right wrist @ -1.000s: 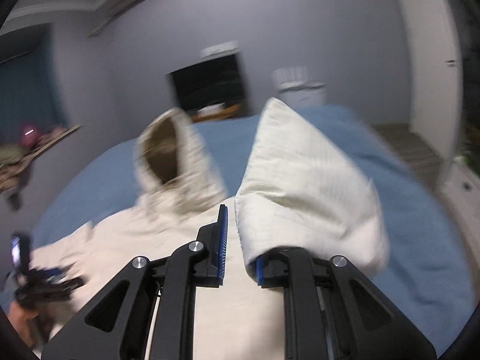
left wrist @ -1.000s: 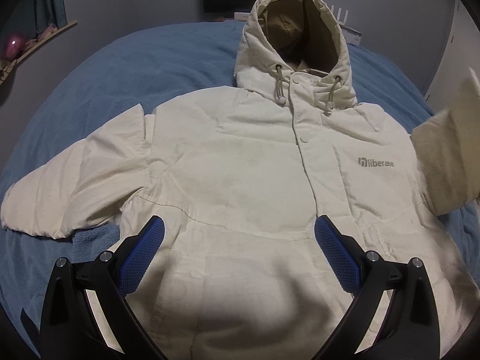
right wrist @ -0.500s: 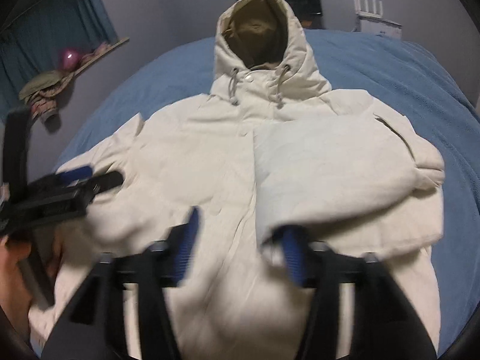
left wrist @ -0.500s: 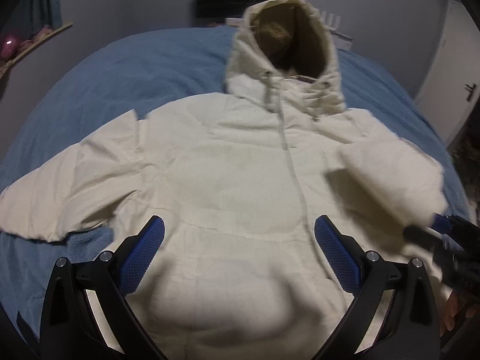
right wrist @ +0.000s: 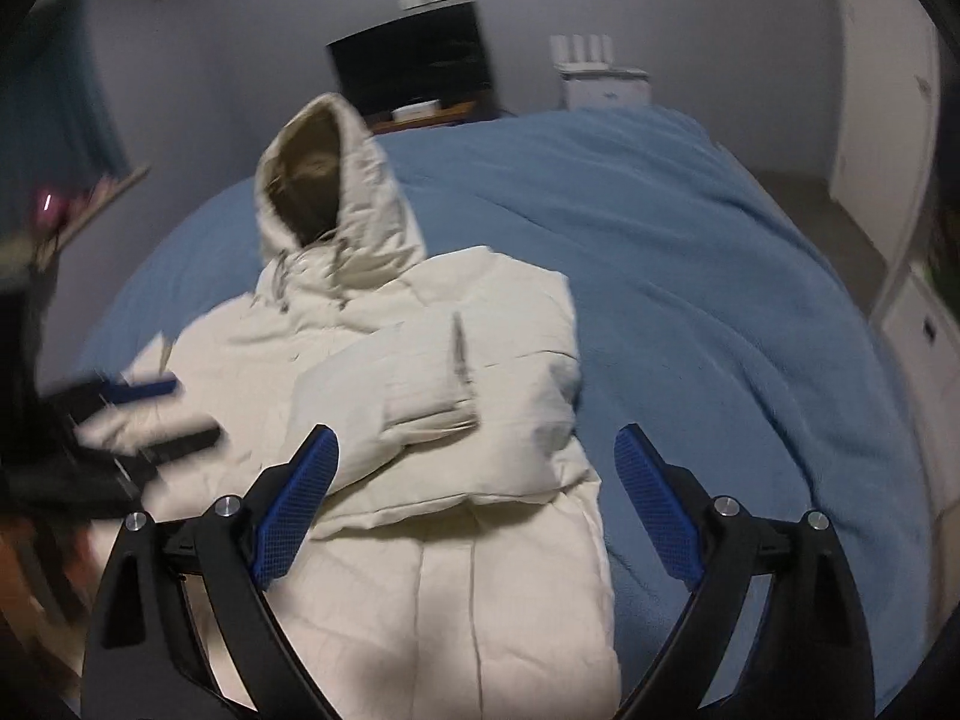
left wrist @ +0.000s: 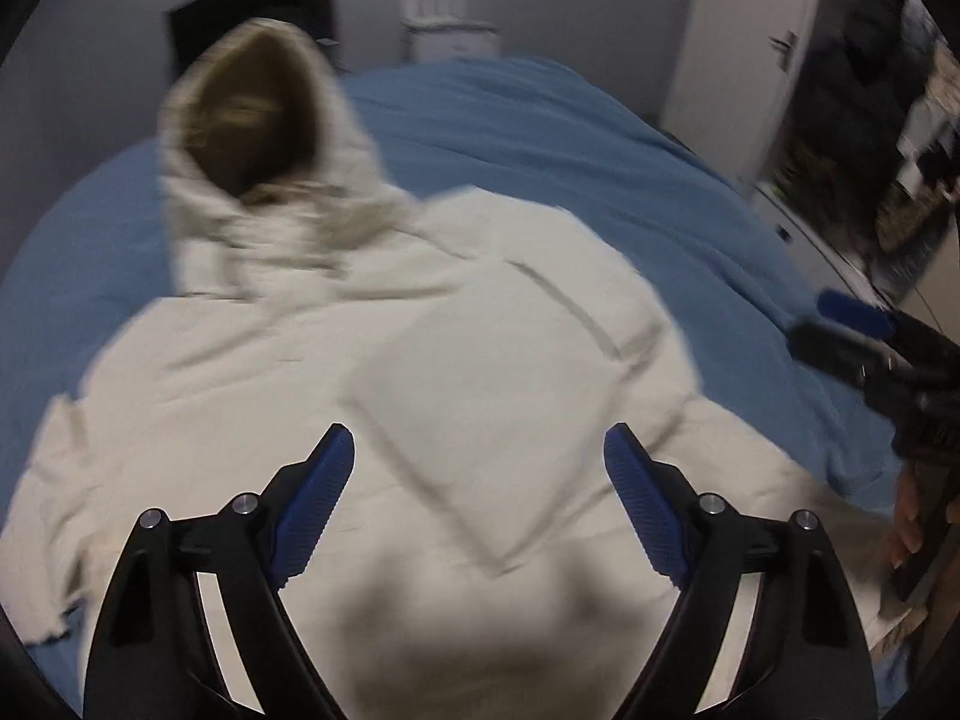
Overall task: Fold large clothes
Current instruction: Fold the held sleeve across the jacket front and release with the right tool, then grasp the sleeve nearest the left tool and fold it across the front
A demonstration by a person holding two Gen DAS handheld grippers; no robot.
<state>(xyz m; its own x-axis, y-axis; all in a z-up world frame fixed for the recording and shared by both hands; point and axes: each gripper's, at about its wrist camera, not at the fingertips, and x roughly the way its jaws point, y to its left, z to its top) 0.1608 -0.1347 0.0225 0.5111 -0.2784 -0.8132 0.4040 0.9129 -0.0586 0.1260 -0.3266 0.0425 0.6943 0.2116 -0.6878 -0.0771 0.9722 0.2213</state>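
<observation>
Right gripper [right wrist: 477, 504]: jaws opening, nothing between them; a second ago they pinched the sleeve [right wrist: 420, 396], raised. Sleeve now lies ahead of the jaws, folded across the jacket [right wrist: 456, 588] chest (logo covered). Left gripper [left wrist: 480, 504]: jaws wide, closing slightly, empty, hovering over the jacket front; view has swung toward the folded sleeve side. Hood [right wrist: 324, 180] beyond, bed [right wrist: 690, 276] all around.

A cream hooded jacket [right wrist: 420, 420] lies on the blue bed [right wrist: 690, 300], one sleeve [right wrist: 420, 396] folded across its chest at frame centre. The right tongs [right wrist: 477, 504] are opening at the bottom, nothing between them. The left tongs [right wrist: 162, 414] blur at left.
</observation>
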